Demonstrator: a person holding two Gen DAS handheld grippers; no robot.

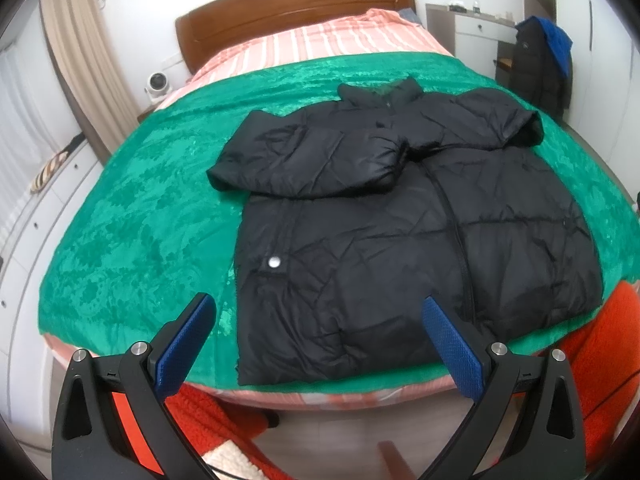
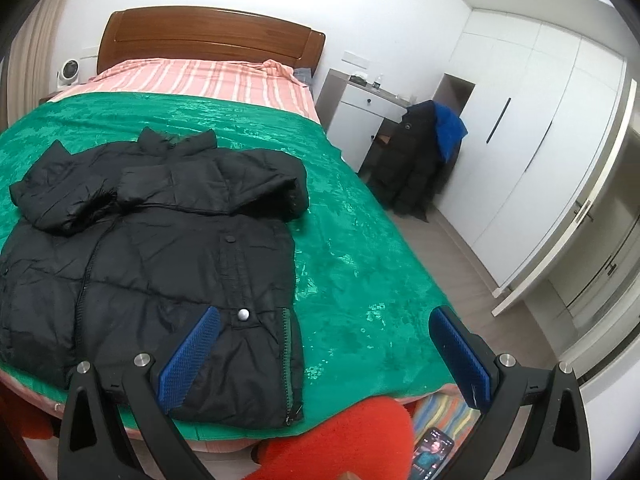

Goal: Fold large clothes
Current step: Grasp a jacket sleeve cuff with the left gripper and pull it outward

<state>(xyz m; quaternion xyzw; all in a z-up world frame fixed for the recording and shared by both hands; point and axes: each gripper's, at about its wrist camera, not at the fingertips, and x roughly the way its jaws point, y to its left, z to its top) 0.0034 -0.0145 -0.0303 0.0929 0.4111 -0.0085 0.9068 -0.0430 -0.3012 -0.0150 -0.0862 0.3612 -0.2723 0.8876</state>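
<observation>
A black puffer jacket (image 1: 384,240) lies front up on the green blanket (image 1: 140,220), both sleeves folded across its chest, collar toward the headboard. It also shows in the right wrist view (image 2: 160,240). My left gripper (image 1: 320,320) is open and empty, held above the jacket's hem near the foot of the bed. My right gripper (image 2: 324,332) is open and empty, above the jacket's lower right corner and the bare blanket (image 2: 360,280) beside it. Neither gripper touches the jacket.
The bed has a pink striped sheet (image 1: 320,40) and a wooden headboard (image 1: 292,4). A chair draped with dark and blue clothes (image 2: 424,156) stands by a white desk (image 2: 360,116). White wardrobes (image 2: 532,140) line the right wall. A phone (image 2: 432,452) and red fabric (image 2: 344,440) lie below.
</observation>
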